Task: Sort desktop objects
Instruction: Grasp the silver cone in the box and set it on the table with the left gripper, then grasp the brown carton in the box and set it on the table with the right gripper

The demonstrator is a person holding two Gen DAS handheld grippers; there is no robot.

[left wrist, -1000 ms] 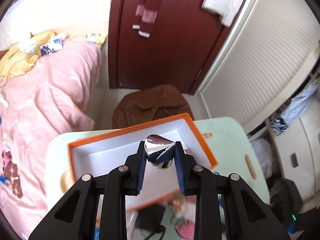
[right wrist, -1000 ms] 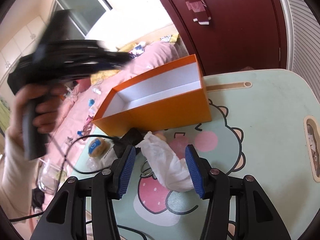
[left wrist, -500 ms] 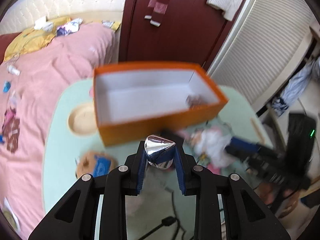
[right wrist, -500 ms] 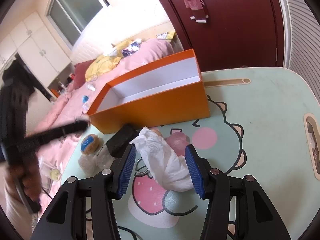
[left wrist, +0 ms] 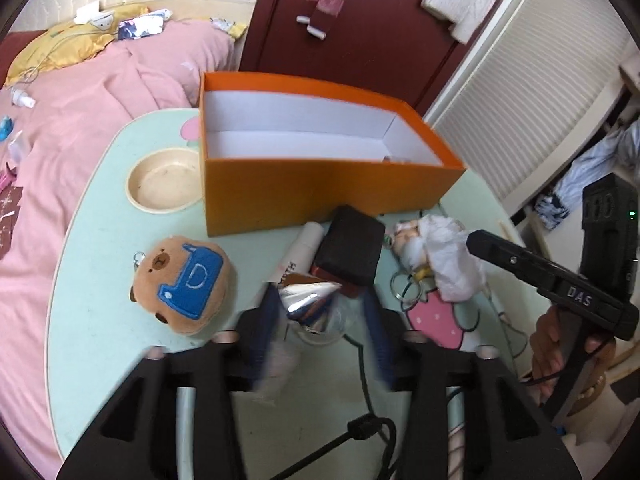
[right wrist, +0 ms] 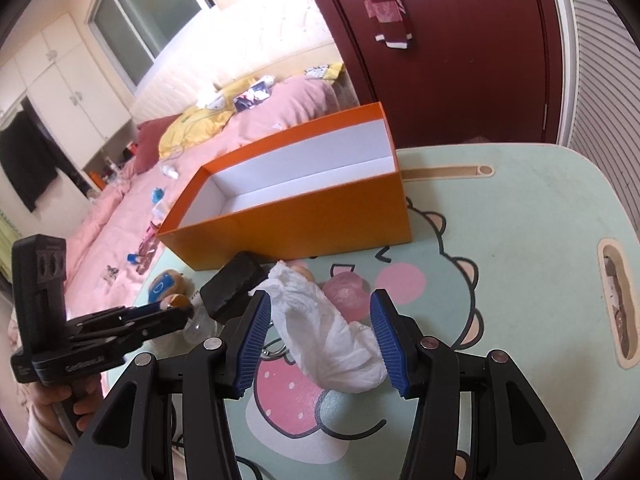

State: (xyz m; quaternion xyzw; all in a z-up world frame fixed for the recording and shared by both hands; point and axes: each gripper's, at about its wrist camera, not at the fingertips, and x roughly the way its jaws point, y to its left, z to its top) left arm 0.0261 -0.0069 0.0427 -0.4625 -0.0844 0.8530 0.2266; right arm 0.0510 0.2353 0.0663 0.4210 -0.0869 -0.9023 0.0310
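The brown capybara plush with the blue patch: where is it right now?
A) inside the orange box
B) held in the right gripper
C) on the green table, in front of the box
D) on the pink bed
C: the capybara plush lies on the green table, on the near side of the orange box, whose visible white interior shows no plush, and clear of both grippers.

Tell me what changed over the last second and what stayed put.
The left gripper swung from above the orange box back and down to the clutter in front of it. Its jaws, shut on the shiny foil piece before, now stand wider and blurred; whether it is released is unclear. The right gripper stayed open astride the white tissue. Box, plush and black block did not move.
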